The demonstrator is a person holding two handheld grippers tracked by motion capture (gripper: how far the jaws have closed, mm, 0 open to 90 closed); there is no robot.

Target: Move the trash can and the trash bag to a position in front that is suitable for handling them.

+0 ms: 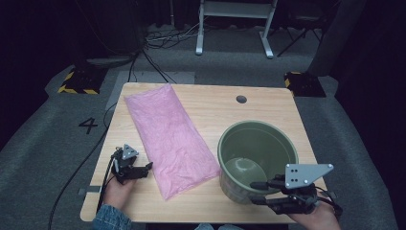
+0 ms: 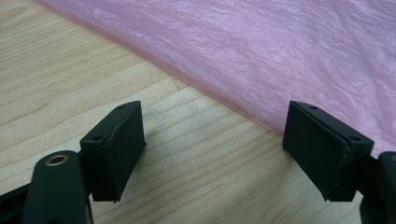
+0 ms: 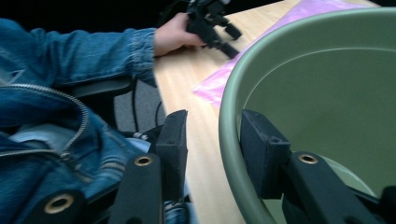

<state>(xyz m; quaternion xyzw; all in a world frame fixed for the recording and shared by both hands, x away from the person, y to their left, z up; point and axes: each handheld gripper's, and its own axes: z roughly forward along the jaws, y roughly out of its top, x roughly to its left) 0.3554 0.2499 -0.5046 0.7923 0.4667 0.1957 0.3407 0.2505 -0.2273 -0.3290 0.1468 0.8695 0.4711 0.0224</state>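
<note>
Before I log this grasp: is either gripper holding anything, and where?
The right gripper straddles the bin's near rim, jaws not closed. The left gripper is open beside the pink bag.

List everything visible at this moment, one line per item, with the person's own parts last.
pink plastic bag: one, pink, flat on the table left of the bucket.
green bucket: one, olive green, upright at the table's right front.
table: one, light wood.
cable hole: one, dark, table's far side.
left tool: one, black, open, beside the bag's edge.
right tool: one, black, jaws straddling the bucket's rim.
denim sleeve: blue, left arm.
</note>
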